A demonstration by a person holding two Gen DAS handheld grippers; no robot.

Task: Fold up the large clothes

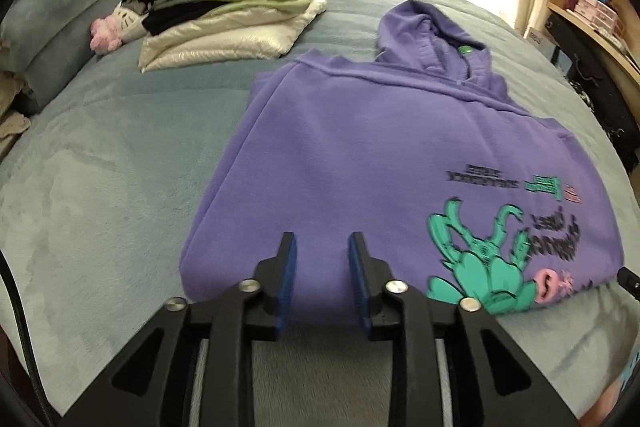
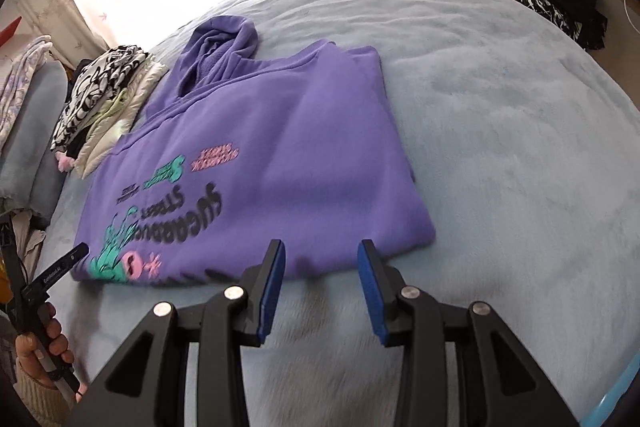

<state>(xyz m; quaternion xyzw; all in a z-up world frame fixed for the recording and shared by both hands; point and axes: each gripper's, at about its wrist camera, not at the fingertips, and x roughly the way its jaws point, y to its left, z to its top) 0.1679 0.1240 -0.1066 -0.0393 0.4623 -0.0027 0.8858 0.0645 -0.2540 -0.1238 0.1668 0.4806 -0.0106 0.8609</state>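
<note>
- Hoodie (image 1: pixel 360 155): purple, lying flat on the bed (image 1: pixel 100 187), sleeves tucked in so the body forms a rough rectangle, printed side up, hood spread at the far end.
- Left gripper (image 1: pixel 322 247) hovers over the near hem with its blue pads apart and nothing between them.
- Right gripper (image 2: pixel 322 255) hangs just short of the near edge over bare blanket, pads apart, holding nothing. The person's hand (image 2: pixel 44 347) on the left tool's handle shows at the edge of the right view.
- Handling, as a judgement: thick, soft fleece, fairly heavy for cloth, floppy, not slippery on the plush blanket. It should drape and sag if lifted from one point.
- Best hold is probably the near hem at its two corners, pinching all layers, one gripper each.
- Beyond the hoodie's left shoulder sits a stack of folded clothes (image 1: pixel 224 7), well apart, with pillows (image 1: pixel 68 7) farther left.
</note>
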